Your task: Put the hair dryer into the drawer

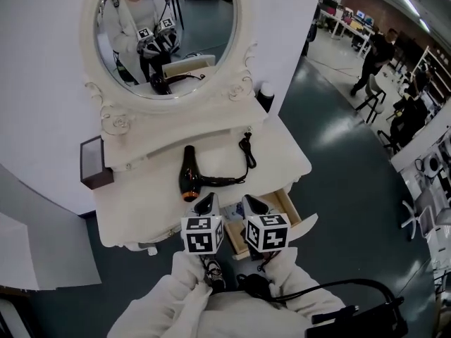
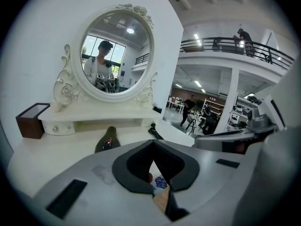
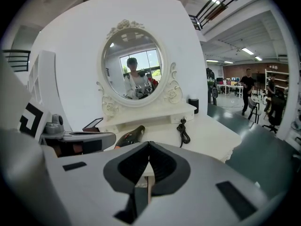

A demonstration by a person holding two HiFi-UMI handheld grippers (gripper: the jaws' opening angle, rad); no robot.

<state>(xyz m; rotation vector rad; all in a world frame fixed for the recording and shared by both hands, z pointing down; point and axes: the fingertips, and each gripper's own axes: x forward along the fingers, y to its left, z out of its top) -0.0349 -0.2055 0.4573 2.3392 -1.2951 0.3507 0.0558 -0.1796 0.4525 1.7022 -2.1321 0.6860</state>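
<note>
So the dryer (image 1: 188, 174) lies on the bench (image 1: 134, 203) mid-frame, barrel running up-down, just above the left tongs (image 1: 206, 203) (nearer than the right tongs (image 1: 252, 205)). Both pairs are pinched closed on nothing. Open drawer (image 1: 291, 208) sits lower right, by the right pair.

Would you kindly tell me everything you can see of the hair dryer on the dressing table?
The hair dryer looks like glossy black plastic, with a copper-orange end facing the table's front. It lies flat on the white tabletop before the mirror shelf. Its black cord trails right to a coiled bundle. Only the tabletop touches it.
</note>
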